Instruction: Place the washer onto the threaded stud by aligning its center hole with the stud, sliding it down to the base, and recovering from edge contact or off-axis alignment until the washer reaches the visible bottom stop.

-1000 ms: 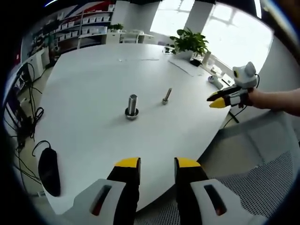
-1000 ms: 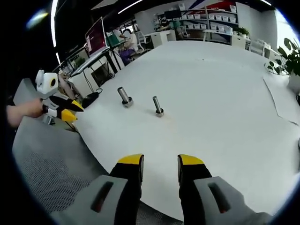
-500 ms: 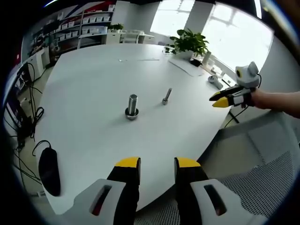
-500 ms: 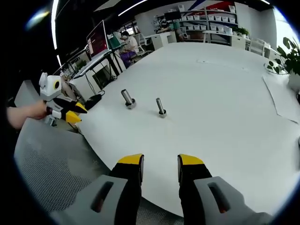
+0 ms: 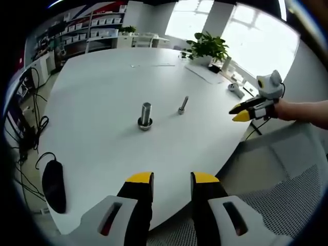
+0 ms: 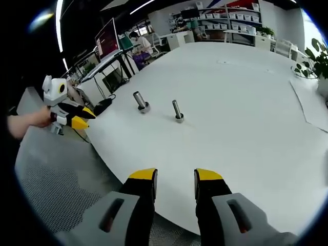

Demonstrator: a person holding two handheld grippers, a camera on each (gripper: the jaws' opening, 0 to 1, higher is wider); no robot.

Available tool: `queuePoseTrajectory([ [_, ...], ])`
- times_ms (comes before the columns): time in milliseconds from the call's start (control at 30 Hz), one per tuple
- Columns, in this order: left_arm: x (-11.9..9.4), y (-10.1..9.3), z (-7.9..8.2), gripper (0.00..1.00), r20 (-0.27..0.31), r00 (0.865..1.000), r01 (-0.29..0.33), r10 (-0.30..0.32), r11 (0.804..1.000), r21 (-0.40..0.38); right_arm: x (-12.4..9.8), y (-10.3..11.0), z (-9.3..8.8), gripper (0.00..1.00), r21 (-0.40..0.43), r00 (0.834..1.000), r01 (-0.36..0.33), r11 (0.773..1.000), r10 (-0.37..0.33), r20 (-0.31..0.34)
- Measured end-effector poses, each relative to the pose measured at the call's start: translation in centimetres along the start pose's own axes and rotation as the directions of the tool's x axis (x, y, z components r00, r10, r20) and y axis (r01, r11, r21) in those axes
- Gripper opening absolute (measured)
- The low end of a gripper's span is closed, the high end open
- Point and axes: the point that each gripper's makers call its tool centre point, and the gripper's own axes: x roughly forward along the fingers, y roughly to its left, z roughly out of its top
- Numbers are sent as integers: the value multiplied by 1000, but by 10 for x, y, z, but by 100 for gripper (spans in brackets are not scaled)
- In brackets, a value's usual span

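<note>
No writing could be read on anything in either view. In the left gripper view, a black mouse (image 5: pixel 53 186) lay at the left edge of the white table (image 5: pixel 102 87). Further right, the thick threaded stud (image 5: pixel 145 116) stood upright, its long axis vertical, with a washer (image 5: pixel 145 125) around its base on the tabletop. Just beyond it a thinner bolt (image 5: pixel 182 105) stood head down, leaning slightly. A potted plant (image 5: pixel 207 47) sat at the far edge. The left gripper (image 5: pixel 172 178) hung over the near edge, jaws parted a little and holding nothing. At the right, the right gripper (image 5: pixel 237 113) hovered off the table edge in a person's hand (image 5: pixel 287 109); its yellow tips looked nearly together, and nothing was seen between them.
</note>
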Motion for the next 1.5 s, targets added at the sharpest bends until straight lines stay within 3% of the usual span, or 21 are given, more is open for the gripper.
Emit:
queuePoseTrajectory([
  [233, -1, 8, 0, 27, 9, 1000, -10, 11, 1000, -16, 5, -3, -6, 31, -3, 1000, 5, 1000, -5, -17],
  [333, -2, 1, 0, 27, -3, 1000, -10, 10, 1000, -2, 5, -2, -5, 31, -3, 1000, 4, 1000, -4, -11],
  [1500, -1, 3, -1, 27, -12, 1000, -13, 13, 1000, 7, 3, 0, -5, 31, -1, 1000, 0, 1000, 0, -17],
])
